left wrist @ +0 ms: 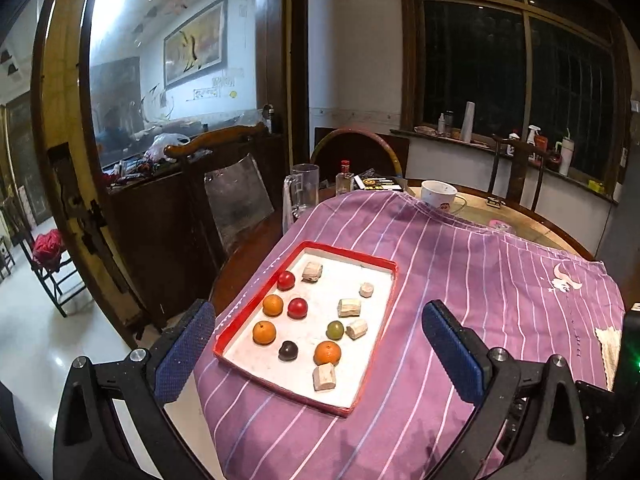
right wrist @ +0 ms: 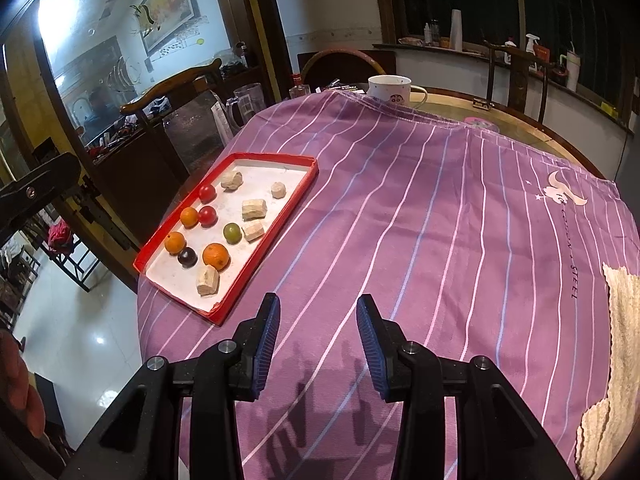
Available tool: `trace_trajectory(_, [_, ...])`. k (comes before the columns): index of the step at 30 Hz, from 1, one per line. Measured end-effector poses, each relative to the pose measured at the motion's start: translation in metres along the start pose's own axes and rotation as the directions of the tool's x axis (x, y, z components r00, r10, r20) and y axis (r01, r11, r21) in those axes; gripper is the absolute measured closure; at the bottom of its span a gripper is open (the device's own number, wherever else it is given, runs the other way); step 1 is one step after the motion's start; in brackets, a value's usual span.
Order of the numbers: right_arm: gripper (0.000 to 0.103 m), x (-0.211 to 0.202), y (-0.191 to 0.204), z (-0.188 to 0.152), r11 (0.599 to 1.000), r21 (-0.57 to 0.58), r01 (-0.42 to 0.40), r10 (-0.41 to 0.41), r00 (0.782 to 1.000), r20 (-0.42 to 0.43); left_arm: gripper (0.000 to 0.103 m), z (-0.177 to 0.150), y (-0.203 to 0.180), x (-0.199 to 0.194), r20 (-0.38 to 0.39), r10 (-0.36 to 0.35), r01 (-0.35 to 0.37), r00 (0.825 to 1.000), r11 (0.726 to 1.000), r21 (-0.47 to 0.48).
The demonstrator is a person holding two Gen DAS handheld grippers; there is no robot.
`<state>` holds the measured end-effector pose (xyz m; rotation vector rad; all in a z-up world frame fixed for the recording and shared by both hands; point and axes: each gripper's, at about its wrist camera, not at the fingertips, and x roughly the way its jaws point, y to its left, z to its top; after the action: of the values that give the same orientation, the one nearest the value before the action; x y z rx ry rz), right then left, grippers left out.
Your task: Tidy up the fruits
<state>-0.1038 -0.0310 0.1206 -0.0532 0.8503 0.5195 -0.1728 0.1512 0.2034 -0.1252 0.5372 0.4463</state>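
Observation:
A red-rimmed white tray (left wrist: 352, 258) (right wrist: 276, 157) lies on the purple striped cloth. In it are three oranges (left wrist: 327, 353) (right wrist: 215, 256), two red fruits (left wrist: 297, 307) (right wrist: 207, 215), one green fruit (left wrist: 335, 329) (right wrist: 231, 233), one dark fruit (left wrist: 287, 351) (right wrist: 187, 257) and several pale wood chunks (left wrist: 324, 376) (right wrist: 207, 280). My left gripper (left wrist: 318, 344) is open, held above the tray's near end, empty. My right gripper (right wrist: 317, 328) is open and empty over bare cloth, right of the tray.
A white mug (left wrist: 438, 195) (right wrist: 389, 90), a glass mug (left wrist: 301, 192) (right wrist: 248, 102), a small bottle (left wrist: 344, 178) and a dark box (left wrist: 378, 183) stand at the table's far side. A cream knitted cloth (right wrist: 612, 360) lies at the right. Chairs surround the table.

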Motion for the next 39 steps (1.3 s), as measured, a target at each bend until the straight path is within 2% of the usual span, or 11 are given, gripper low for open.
trace_trajectory(3, [0.059,0.002,0.004,0.000,1.000,-0.007,0.002,-0.002,1.000,-0.004,0.000,-0.004,0.005,0.008,-0.013,0.017,-0.017,1.000,1.000,-0.004])
trace_trajectory(9, [0.059,0.008,0.016,0.002,1.000,-0.022,0.009,-0.010,1.000,-0.010,0.000,-0.009,0.011,0.028,-0.103,-0.074,0.074,0.992,0.997,-0.001])
trace_trajectory(14, [0.059,0.016,0.029,0.004,0.999,-0.035,0.015,-0.015,1.000,-0.023,0.000,-0.013,0.006,0.044,-0.146,-0.029,0.041,0.989,0.996,0.081])
trace_trajectory(25, [0.059,0.041,0.049,0.010,0.999,-0.011,0.039,-0.040,0.997,-0.061,0.000,-0.016,0.026,0.084,-0.269,-0.094,0.118,0.959,0.990,0.076])
trace_trajectory(33, [0.059,0.059,0.060,0.015,0.998,0.025,0.065,-0.063,0.995,-0.079,0.000,-0.015,0.034,0.106,-0.310,-0.126,0.167,0.942,0.980,0.111])
trace_trajectory(39, [0.059,0.074,0.068,0.018,0.997,0.036,0.074,-0.070,0.993,-0.099,0.000,-0.015,0.044,0.126,-0.350,-0.156,0.199,0.924,0.976,0.091])
